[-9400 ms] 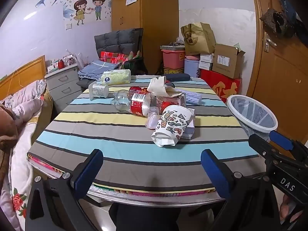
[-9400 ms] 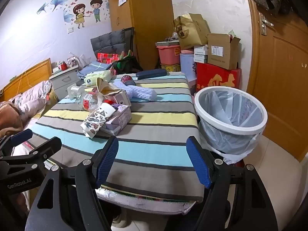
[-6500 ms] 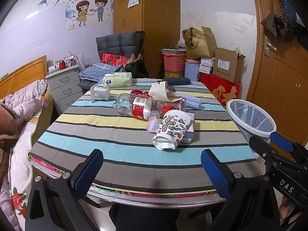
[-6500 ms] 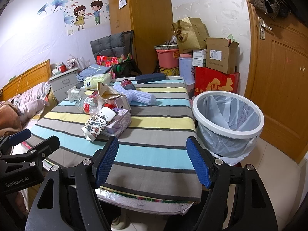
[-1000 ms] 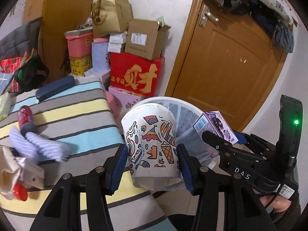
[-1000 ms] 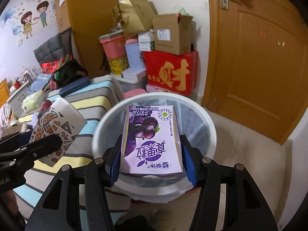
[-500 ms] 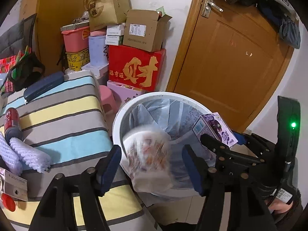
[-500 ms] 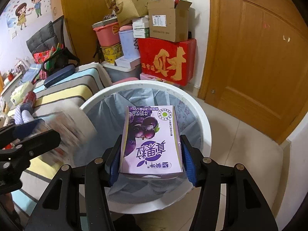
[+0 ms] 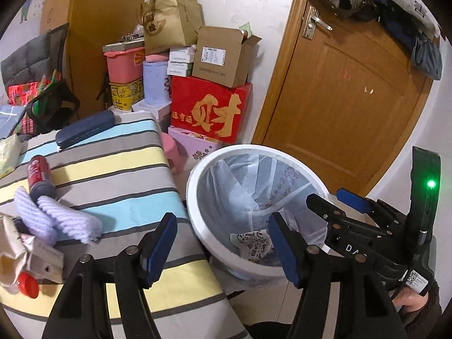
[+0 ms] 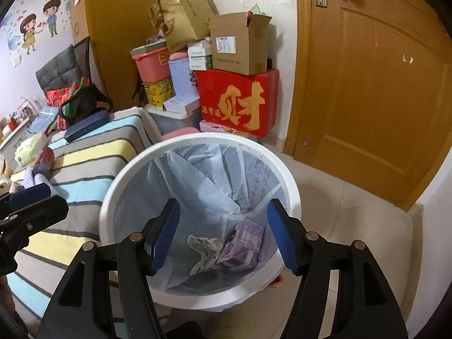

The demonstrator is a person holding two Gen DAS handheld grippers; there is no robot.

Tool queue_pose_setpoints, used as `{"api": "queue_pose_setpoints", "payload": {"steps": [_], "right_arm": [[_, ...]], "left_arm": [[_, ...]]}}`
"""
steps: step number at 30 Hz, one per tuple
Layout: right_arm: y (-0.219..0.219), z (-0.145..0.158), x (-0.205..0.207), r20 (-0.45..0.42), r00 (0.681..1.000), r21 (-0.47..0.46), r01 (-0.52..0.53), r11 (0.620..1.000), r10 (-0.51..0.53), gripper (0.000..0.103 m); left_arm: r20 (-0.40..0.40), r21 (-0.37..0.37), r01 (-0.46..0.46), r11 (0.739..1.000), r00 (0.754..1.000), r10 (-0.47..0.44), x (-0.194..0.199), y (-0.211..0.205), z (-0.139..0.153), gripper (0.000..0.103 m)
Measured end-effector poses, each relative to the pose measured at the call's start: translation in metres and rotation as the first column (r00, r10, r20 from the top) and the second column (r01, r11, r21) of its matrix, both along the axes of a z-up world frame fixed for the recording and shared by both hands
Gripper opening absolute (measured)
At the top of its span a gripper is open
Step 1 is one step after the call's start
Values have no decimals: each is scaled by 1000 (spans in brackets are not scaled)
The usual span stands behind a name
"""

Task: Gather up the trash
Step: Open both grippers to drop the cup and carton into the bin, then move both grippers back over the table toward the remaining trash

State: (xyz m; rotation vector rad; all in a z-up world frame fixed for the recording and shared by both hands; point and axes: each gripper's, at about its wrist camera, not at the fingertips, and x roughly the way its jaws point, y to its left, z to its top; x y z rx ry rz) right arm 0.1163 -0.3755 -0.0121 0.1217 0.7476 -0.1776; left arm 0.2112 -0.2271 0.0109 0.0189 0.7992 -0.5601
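A white trash bin [image 10: 118, 180] with a pale blue liner stands beside the striped table [image 9: 113, 169]. At its bottom lie the patterned paper cup [image 10: 202, 250] and the purple milk carton [image 10: 244, 240]; the cup also shows in the left wrist view [image 9: 252, 243]. My right gripper [image 10: 223, 237] is open and empty above the bin. My left gripper [image 9: 223, 245] is open and empty over the bin's near rim [image 9: 195, 186]. Trash left on the table: a red can [image 9: 39, 175], a paper bag [image 9: 11, 257], a small box [image 9: 46, 261].
A purple knitted cloth [image 9: 53, 220] and a dark case [image 9: 84, 128] lie on the table. Stacked boxes, a red gift box [image 9: 210, 111] and a pink stool [image 9: 172, 152] stand behind the bin. A wooden door [image 10: 373, 99] is at the right.
Both grippers have opened. The paper cup dropped from my left gripper and the purple carton from my right gripper into the bin.
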Motion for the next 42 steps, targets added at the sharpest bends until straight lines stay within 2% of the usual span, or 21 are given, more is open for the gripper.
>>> {"api": "queue_pose_setpoints", "payload": {"steps": [9, 19, 24, 33, 42], "right_arm": [[21, 8, -7, 39, 999, 8, -27, 1000, 27, 66], [63, 17, -13, 88, 990, 32, -118, 992, 115, 66], [89, 19, -13, 103, 979, 33, -181, 983, 176, 66], [129, 18, -10, 110, 959, 46, -267, 963, 260, 66], [183, 15, -4, 120, 901, 47, -423, 905, 416, 66]], "left_arm": [[49, -2, -77, 997, 996, 77, -22, 43, 14, 67], [83, -9, -191, 982, 978, 191, -48, 108, 23, 67], [99, -33, -271, 962, 957, 273, -61, 153, 27, 67], [94, -26, -410, 912, 907, 411, -74, 222, 23, 67], [68, -20, -523, 852, 849, 523, -83, 285, 10, 67]]}}
